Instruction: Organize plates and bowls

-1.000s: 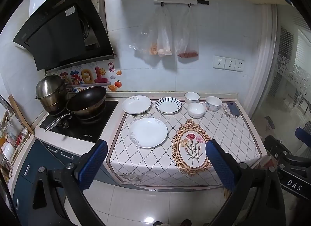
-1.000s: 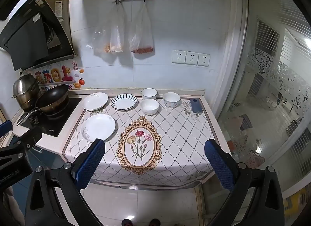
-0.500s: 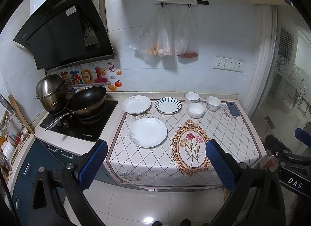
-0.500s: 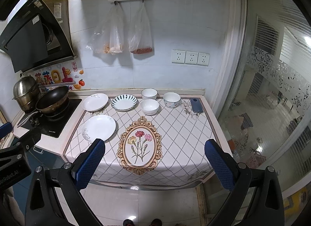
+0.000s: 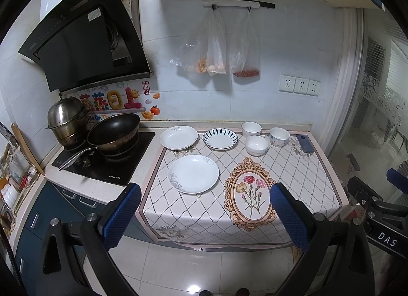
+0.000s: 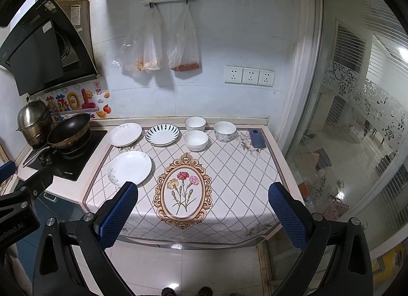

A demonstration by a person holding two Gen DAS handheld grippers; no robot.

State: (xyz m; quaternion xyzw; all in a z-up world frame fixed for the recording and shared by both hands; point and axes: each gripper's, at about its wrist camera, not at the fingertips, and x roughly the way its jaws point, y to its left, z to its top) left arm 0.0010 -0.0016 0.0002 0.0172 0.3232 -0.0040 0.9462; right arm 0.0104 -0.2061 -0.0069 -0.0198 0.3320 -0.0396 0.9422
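Both hand-held grippers, left [image 5: 205, 208] and right [image 6: 202, 206], stay wide open and empty in front of the table [image 6: 229, 168]. Nothing has changed: three plates [image 6: 129, 167] and three bowls [image 6: 195, 140] remain unstacked, so organizing has not begun.

- A table [image 6: 229, 168] covered by a white diamond-patterned cloth with an oval flower motif in the middle.
- On it, a white plate [image 6: 129, 167] near the front left.
- Along the back: another white plate [image 6: 124, 134], a blue-striped plate [image 6: 162, 134], three bowls [image 6: 195, 140] close together, and a dark phone [image 6: 257, 138] at the right end.
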